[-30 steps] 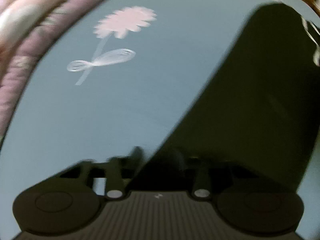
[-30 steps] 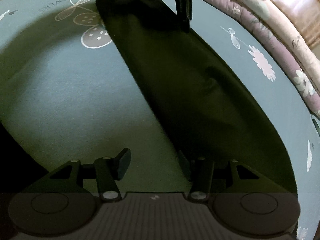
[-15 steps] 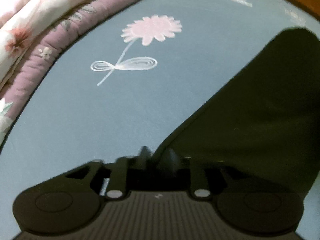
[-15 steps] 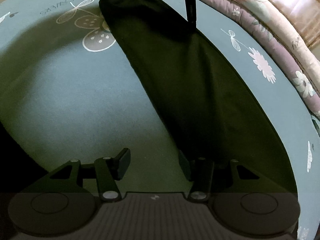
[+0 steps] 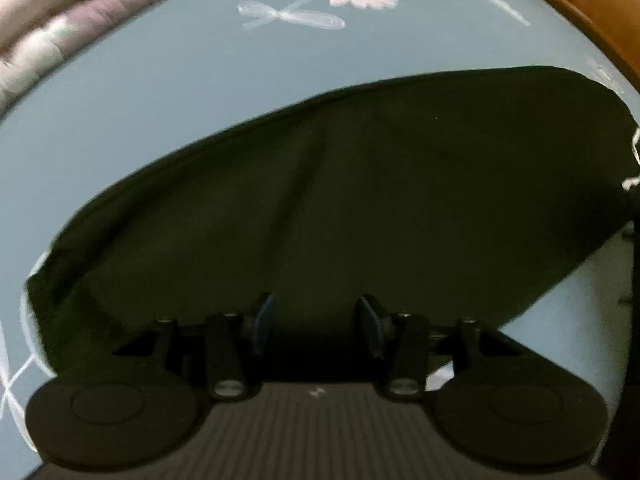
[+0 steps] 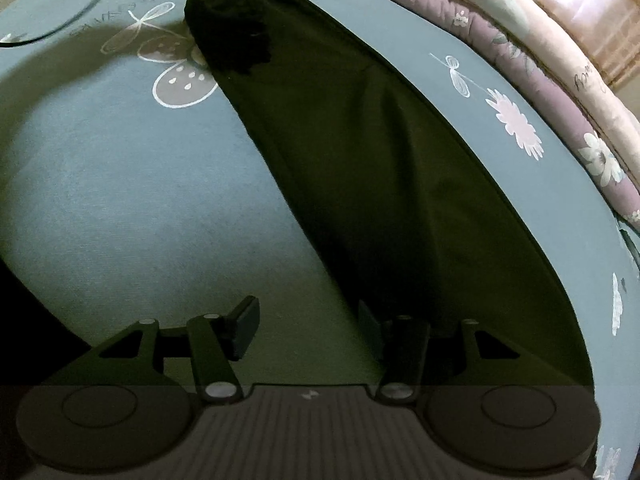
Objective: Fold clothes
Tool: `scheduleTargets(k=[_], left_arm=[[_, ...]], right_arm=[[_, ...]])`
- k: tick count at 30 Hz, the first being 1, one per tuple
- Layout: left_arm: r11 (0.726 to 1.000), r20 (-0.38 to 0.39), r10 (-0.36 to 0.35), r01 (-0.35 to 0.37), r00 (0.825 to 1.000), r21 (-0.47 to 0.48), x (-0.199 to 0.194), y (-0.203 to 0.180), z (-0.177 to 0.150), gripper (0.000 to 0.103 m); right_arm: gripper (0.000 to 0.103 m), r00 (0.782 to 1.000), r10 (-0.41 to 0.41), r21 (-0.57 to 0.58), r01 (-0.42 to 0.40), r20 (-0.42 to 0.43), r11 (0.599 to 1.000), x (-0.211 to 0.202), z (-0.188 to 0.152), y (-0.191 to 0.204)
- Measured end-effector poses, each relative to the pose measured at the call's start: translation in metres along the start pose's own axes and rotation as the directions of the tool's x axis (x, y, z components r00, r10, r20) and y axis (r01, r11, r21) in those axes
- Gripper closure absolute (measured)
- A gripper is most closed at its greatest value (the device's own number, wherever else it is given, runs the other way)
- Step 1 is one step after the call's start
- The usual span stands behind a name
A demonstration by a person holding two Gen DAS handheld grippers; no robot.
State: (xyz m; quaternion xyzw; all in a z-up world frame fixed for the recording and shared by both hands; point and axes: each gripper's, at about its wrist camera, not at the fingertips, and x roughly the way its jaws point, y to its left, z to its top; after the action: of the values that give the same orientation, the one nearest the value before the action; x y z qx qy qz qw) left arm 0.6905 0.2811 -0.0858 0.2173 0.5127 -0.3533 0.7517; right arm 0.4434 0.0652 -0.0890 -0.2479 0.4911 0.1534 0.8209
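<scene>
Under both of your tools lies the blue-grey bedsheet (image 6: 120, 208), printed with pale flowers, and on it the dark garment (image 6: 380, 184) is spread as one long, nearly black strip. In your right wrist view it runs from a gathered, bunched end at 11 o'clock down to 4 o'clock, widening as it comes toward you, with one soft crease down its middle. In your left wrist view the same cloth (image 5: 340, 208) fills the centre from 9 o'clock to 3 o'clock, flat, with faint wrinkles fanning from its left end. The folded quilt (image 6: 560, 60), mauve and cream with flowers, lies along the sheet's edge at 1 to 3 o'clock, well apart from the garment. Your right gripper (image 6: 308, 328) has its fingers spread wide with nothing between them, one over bare sheet and the other at the garment's edge. Your left gripper (image 5: 316, 324) also stands parted and empty, hovering over the dark fabric. The cloth is so dark that seams and garment type are hard to make out, and its lower end is cut off behind the tool body.
</scene>
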Motion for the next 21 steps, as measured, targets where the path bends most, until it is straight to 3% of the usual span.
scheduleTargets(k=[2, 4, 6, 8, 9, 13, 15, 16, 18, 21], left_arm=[[0.998, -0.018, 0.033, -0.034, 0.999, -0.057, -0.006, 0.010, -0.005, 0.055], [0.992, 0.007, 0.022, -0.021, 1.000, -0.128, -0.015, 0.020, -0.002, 0.055], [0.990, 0.070, 0.014, -0.004, 0.997, -0.141, -0.024, 0.026, 0.008, 0.050], [0.989, 0.097, 0.056, -0.042, 0.994, -0.139, -0.021, 0.032, 0.019, 0.038], [0.986, 0.088, 0.076, -0.062, 0.993, -0.153, -0.015, 0.039, 0.021, 0.038], [0.931, 0.051, 0.151, -0.124, 0.987, -0.342, 0.004, 0.080, 0.019, 0.040], [0.885, 0.083, 0.150, -0.096, 0.985, -0.455, -0.004, 0.088, 0.019, 0.040], [0.878, 0.089, 0.150, -0.091, 0.985, -0.470, -0.007, 0.086, 0.020, 0.040], [0.885, 0.094, 0.134, -0.076, 0.987, -0.460, -0.009, 0.077, 0.025, 0.041], [0.900, 0.128, 0.053, 0.008, 0.990, -0.436, -0.015, 0.051, 0.028, 0.041]], right_arm=[[0.043, 1.000, 0.001, 0.001, -0.001, 0.000, 1.000, -0.001, 0.000, -0.001], [0.043, 1.000, 0.002, 0.004, -0.002, 0.001, 1.000, -0.002, 0.001, -0.002], [0.043, 1.000, 0.003, 0.005, -0.003, 0.000, 1.000, -0.001, 0.004, -0.001], [0.043, 1.000, -0.002, 0.010, 0.002, 0.006, 1.000, 0.000, 0.009, 0.001], [0.043, 1.000, -0.002, 0.012, 0.002, 0.010, 1.000, -0.001, 0.012, 0.002], [0.039, 1.000, -0.002, 0.020, 0.002, 0.031, 1.000, -0.005, 0.018, 0.002], [0.038, 0.999, -0.004, 0.031, 0.003, 0.036, 1.000, -0.006, 0.016, 0.001], [0.038, 0.999, -0.007, 0.052, 0.005, 0.036, 0.999, -0.004, 0.016, -0.002], [0.038, 0.999, -0.012, 0.101, 0.009, 0.033, 0.995, 0.003, 0.018, -0.010], [0.038, 0.999, -0.020, 0.173, 0.015, 0.028, 0.985, 0.013, 0.021, -0.021]])
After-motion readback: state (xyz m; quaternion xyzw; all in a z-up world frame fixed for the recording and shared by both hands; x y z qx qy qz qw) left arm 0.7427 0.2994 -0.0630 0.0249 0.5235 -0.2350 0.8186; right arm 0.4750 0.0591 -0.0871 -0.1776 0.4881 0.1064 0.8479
